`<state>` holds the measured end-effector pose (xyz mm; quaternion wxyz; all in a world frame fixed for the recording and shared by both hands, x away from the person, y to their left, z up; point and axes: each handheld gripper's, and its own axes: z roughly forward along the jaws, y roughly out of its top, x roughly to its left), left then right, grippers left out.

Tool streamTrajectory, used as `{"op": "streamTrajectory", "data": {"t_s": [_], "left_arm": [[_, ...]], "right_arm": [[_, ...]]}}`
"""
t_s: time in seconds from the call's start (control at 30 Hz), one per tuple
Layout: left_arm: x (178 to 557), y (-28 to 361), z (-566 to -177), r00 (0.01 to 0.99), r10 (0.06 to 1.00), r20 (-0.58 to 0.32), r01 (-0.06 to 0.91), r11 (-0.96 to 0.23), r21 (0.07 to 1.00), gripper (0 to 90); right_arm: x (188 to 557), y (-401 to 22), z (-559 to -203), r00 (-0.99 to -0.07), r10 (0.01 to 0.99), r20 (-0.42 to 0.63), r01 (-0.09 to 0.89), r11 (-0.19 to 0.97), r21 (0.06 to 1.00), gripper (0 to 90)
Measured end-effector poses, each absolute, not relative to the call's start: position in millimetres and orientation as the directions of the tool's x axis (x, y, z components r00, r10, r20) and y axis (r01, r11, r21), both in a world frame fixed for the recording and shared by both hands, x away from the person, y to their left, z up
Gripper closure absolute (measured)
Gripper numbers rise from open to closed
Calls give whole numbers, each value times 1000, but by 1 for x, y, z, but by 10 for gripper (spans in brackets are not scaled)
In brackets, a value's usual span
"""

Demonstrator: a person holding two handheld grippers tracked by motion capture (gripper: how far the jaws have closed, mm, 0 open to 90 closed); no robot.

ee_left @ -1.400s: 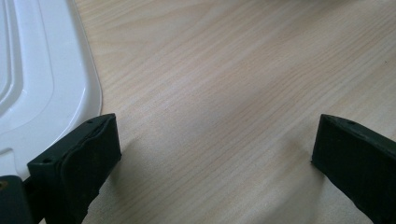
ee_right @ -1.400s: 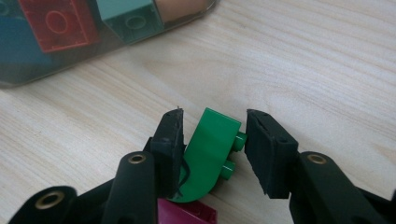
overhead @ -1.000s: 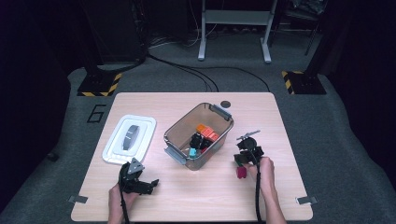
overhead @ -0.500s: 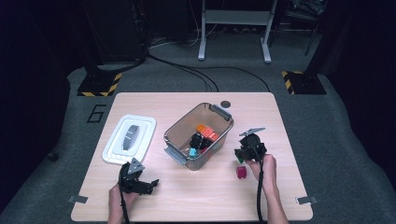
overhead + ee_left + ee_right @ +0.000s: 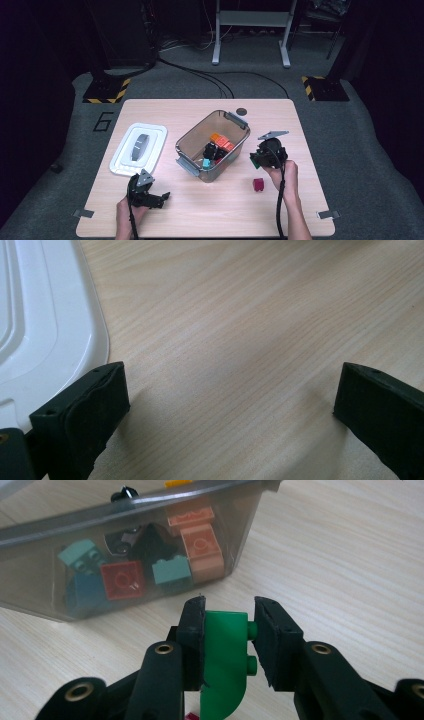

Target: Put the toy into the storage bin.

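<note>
While its 2 black jaws are closed on a green plastic building brick with a curved end (image 5: 225, 660), the right gripper (image 5: 227, 630) is seen held above the light wooden table (image 5: 310, 130), just beside the near right wall of the clear grey plastic storage bin (image 5: 186, 145). In the right gripper view the brick is pinched across its width, its 2 side studs pressed against one pad. From above, the same right gripper (image 5: 257, 159) is shown with a green edge at its tip, and a small dark red brick (image 5: 258, 185) is seen lying on the table just below it, apart from the bin.

Inside the bin, orange, red, teal, blue and black bricks (image 5: 150, 560) are piled together. A white plastic lid with a grey handle (image 5: 138, 148) is laid flat to the left of the bin, well apart from it.

The left gripper (image 5: 161, 196) is rested low at the near left of the table, its jaws spread wide with bare wood between them; the lid's rounded corner (image 5: 75, 340) is seen beside one jaw.

A large "6" (image 5: 103, 121) is marked on the grey floor beside the table's far left corner.
</note>
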<state>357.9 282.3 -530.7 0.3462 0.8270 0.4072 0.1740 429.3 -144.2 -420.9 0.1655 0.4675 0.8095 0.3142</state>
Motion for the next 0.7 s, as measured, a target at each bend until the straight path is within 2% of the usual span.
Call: {"op": "streamTrajectory", "data": {"t_s": [0.43, 0.7], "left_arm": [[358, 282, -531, 608, 794, 6, 553, -429, 714, 11], [358, 282, -531, 608, 794, 6, 553, -429, 714, 11]], "right_arm": [[425, -137, -384, -545, 838, 16, 590, 369, 718, 664], [428, -118, -359, -579, 815, 2, 547, 387, 742, 664]]}}
